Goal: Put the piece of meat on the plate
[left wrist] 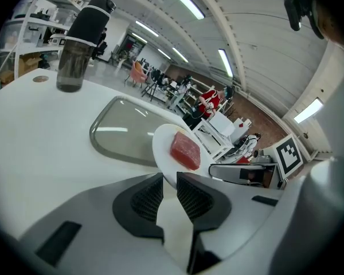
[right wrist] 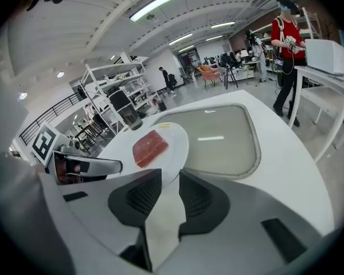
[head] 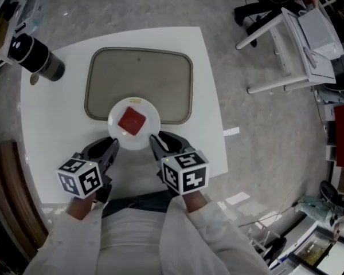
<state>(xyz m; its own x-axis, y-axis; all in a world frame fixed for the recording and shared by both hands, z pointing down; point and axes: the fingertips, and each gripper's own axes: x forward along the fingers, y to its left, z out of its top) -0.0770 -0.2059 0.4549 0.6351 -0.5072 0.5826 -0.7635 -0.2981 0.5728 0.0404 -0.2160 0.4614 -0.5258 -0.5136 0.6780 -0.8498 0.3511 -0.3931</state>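
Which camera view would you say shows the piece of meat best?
The head view: looking straight down, it shows the meat with its whole square top, lying on the plate. Both gripper views catch it from low and side-on, so it looks foreshortened, though its thickness shows there.

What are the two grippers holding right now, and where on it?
Both hold the plate by its near rim: the left gripper pinches the left side, the right gripper the right side. The meat lies on it, ungripped.
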